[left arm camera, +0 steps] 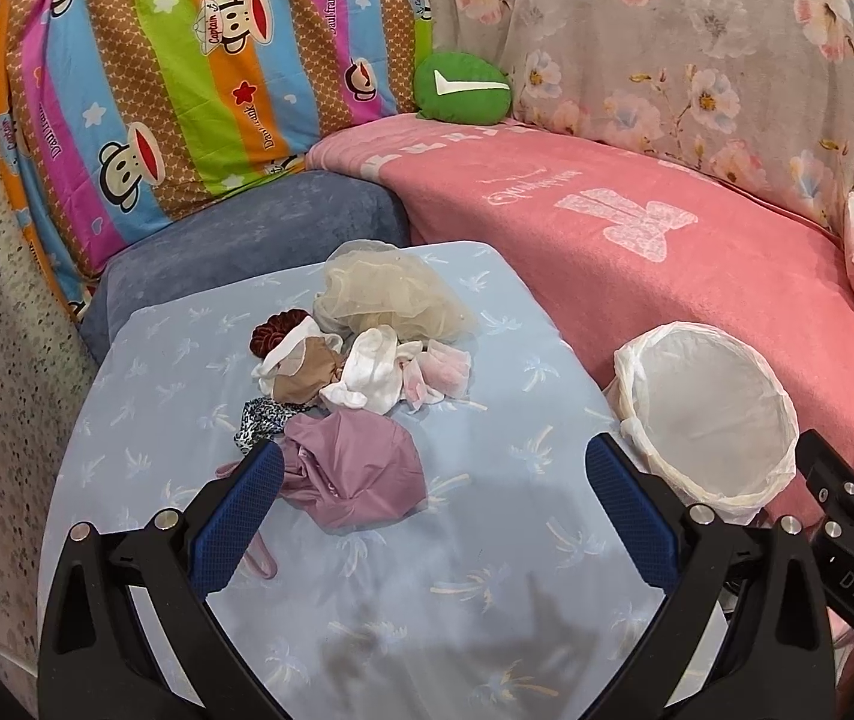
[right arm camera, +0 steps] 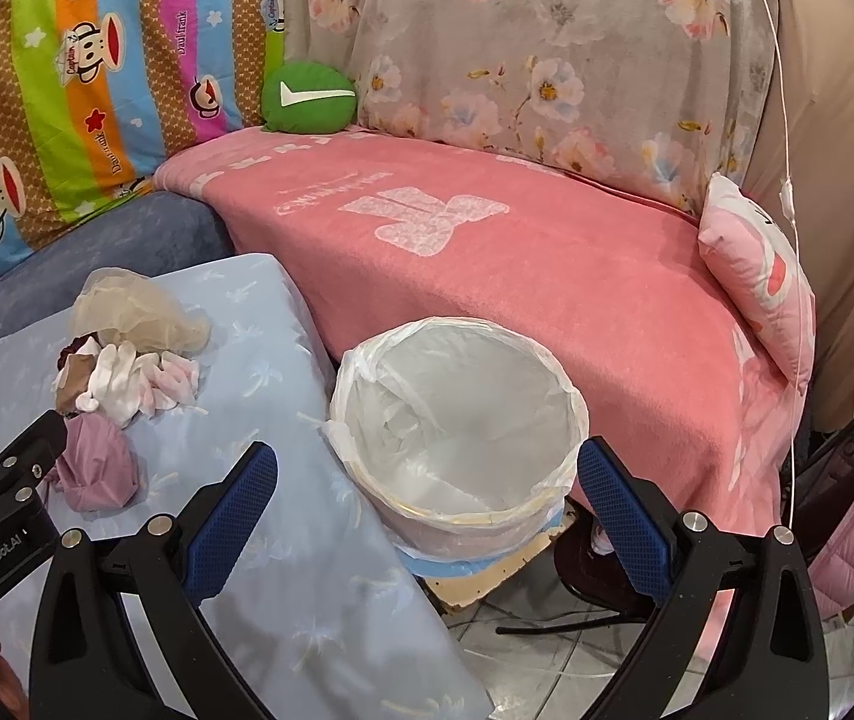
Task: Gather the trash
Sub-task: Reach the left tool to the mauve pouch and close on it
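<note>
A heap of soft scraps [left arm camera: 355, 384] is seen lying on a pale blue cloth with a palm-tree print [left arm camera: 487, 516], which is spread over the tabletop. At the near edge of the heap a crumpled mauve piece [left arm camera: 355, 474] is found; behind it white socks [left arm camera: 370, 375], a tan scrap [left arm camera: 301, 375], a dark red piece [left arm camera: 274, 330] and a black-and-white patterned strip [left arm camera: 259, 420] are bunched together, and a ball of cream netting [left arm camera: 391, 291] is set at the far side, touching the rest.

The left claw [left arm camera: 433, 468] is held wide open above the cloth, nothing being gripped between its blue pads. Its left pad [left arm camera: 247, 510] is seen just beside the mauve piece, overlapping its edge in the left wrist view; whether contact is made cannot be told.

The right claw [right arm camera: 427, 474] is likewise spread open and empty, and is poised over a bin [right arm camera: 457, 420] lined with a thin white bag. The bin is placed just beside the right edge of the blue cloth, in front of a sofa seat covered by a pink blanket [right arm camera: 547, 300]. No scrap can be seen inside the bin.

On the blanket a green round cushion [right arm camera: 307, 99] is propped at the far corner, and a pink pillow [right arm camera: 763, 276] is leaned at the right end. A striped cartoon-monkey sheet [left arm camera: 175, 60] and a grey flowered sheet [left arm camera: 697, 36] are draped behind.
</note>
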Demonstrator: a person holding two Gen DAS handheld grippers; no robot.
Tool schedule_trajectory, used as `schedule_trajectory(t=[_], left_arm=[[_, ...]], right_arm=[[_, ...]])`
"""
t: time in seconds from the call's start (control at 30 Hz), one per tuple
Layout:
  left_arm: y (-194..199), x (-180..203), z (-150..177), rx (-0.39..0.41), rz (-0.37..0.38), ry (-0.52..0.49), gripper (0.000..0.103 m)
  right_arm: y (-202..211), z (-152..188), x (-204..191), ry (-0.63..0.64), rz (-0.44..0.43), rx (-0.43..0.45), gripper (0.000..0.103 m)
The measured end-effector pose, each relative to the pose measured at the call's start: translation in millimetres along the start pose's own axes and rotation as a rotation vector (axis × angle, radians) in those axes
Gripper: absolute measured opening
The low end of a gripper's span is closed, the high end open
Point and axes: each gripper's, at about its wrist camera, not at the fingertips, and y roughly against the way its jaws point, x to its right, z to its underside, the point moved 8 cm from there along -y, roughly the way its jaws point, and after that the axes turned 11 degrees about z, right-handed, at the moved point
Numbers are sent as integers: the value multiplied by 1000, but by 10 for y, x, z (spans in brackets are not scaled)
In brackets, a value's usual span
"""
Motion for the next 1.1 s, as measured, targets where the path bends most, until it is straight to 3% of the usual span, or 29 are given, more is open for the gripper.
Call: schedule_trajectory(t=[0.67, 0.9, 1.1], left_arm=[[-64, -229, 126, -43, -7, 46, 96], [-219, -515, 239, -70, -20, 58, 96], [-431, -941, 372, -109, -80, 66, 96]], right_arm=[[56, 6, -172, -20, -34, 16, 97], [72, 9, -449, 10, -64, 32, 97], [-14, 21, -706, 31, -81, 30, 97]])
